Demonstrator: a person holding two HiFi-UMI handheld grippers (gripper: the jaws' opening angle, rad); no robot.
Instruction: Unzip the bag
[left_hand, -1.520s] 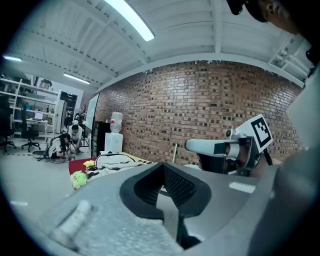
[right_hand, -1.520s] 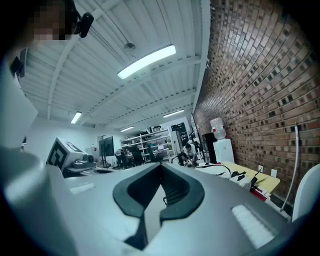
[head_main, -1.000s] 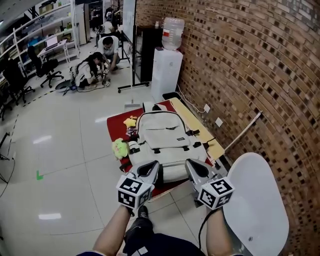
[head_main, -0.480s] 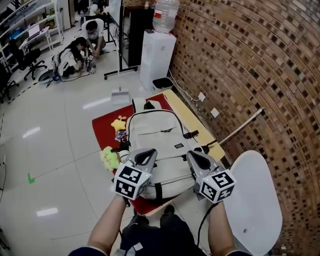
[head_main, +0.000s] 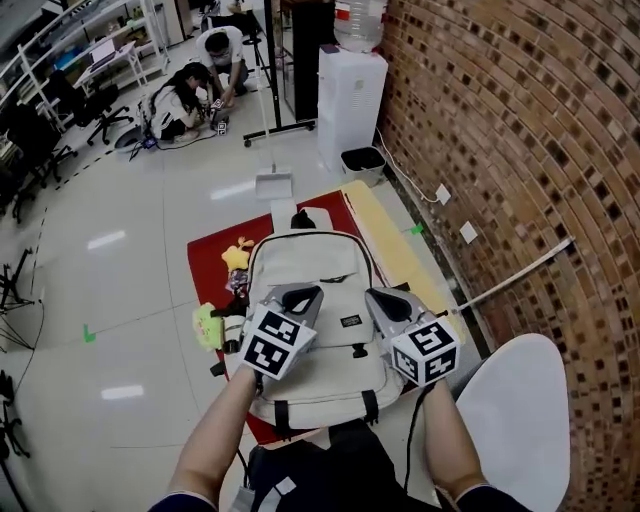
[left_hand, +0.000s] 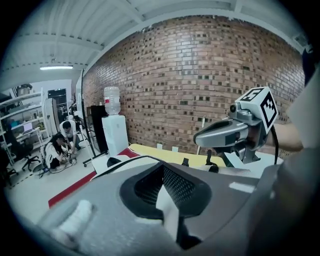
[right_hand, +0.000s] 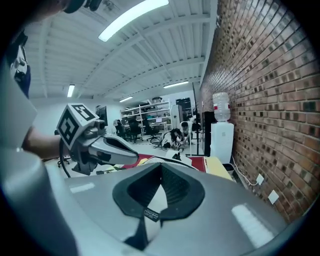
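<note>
Bag (head_main: 318, 262) lies flat on red surface (head_main: 208, 264), frame centre, apparently unopened. Left tongs (head_main: 304, 294) and right tongs (head_main: 376, 298) are held over its lower half, both closed and empty. Risk: if left unpinned, bag is dragged rather than opened.

Cream bag (head_main: 318, 262) lies flat on red mat (head_main: 205, 272) at floor level. L gripper (head_main: 303, 294) and R gripper (head_main: 380, 298) are held side by side over bag's mid section, approx. level w/ each other. At mat's left edge: plush toys (head_main: 207, 325). Yellow board (head_main: 385, 232) lies betw. mat and brick wall (head_main: 520, 130). White chair seat (head_main: 510, 400) at lower right.
</note>
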